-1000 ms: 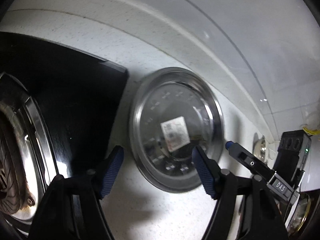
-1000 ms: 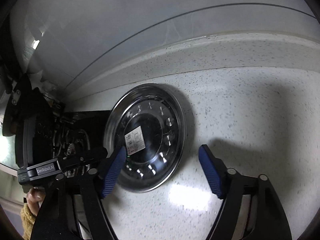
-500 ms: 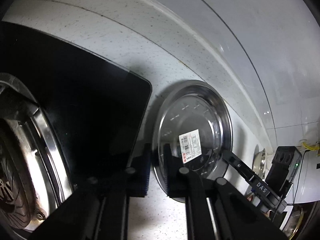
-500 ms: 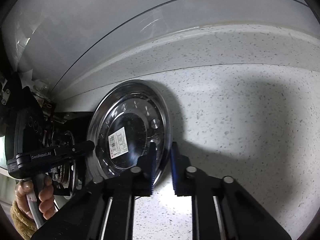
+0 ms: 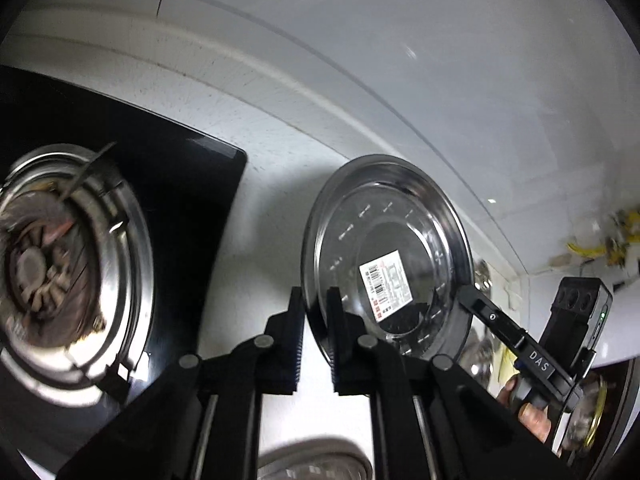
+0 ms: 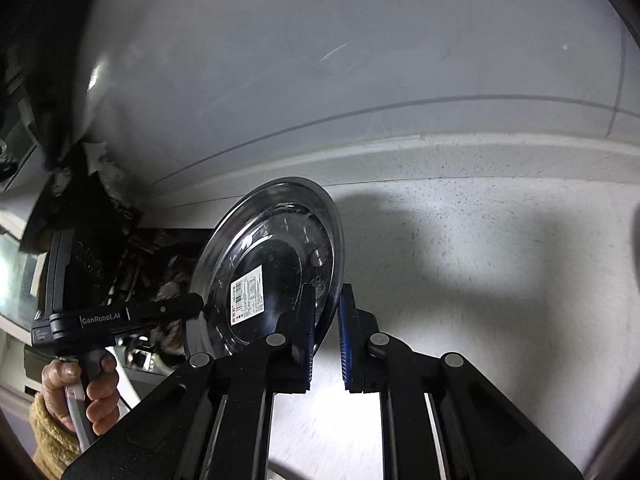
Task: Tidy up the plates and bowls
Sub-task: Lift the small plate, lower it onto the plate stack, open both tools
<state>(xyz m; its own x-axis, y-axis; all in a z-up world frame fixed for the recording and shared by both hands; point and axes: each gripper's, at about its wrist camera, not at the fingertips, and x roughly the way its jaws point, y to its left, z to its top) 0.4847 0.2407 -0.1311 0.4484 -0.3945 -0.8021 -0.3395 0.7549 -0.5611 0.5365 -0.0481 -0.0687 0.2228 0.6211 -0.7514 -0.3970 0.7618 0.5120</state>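
A round steel plate (image 5: 384,248) with a white barcode sticker hangs in the air above the speckled counter, tilted up on edge. My left gripper (image 5: 316,320) is shut on its left rim, blue pads on either side of the metal. In the right wrist view the same steel plate (image 6: 276,256) is pinched at its right rim by my right gripper (image 6: 325,324), also shut. Each view shows the other gripper clamped on the opposite rim: the right gripper (image 5: 472,300) and the left gripper (image 6: 192,306), the latter with a person's hand below it.
A black glass hob with a steel gas burner (image 5: 60,264) lies left of the plate. Another steel dish (image 5: 316,460) shows at the bottom edge, under the left gripper. White speckled counter (image 6: 480,260) meets a grey wall behind. Metal ware and clutter sit at the far right (image 5: 588,412).
Both grippers went from open beside the flat plate to shut on its opposite rims, then rose together; the plate has left the counter and stands tilted, and the burner has slid into view.
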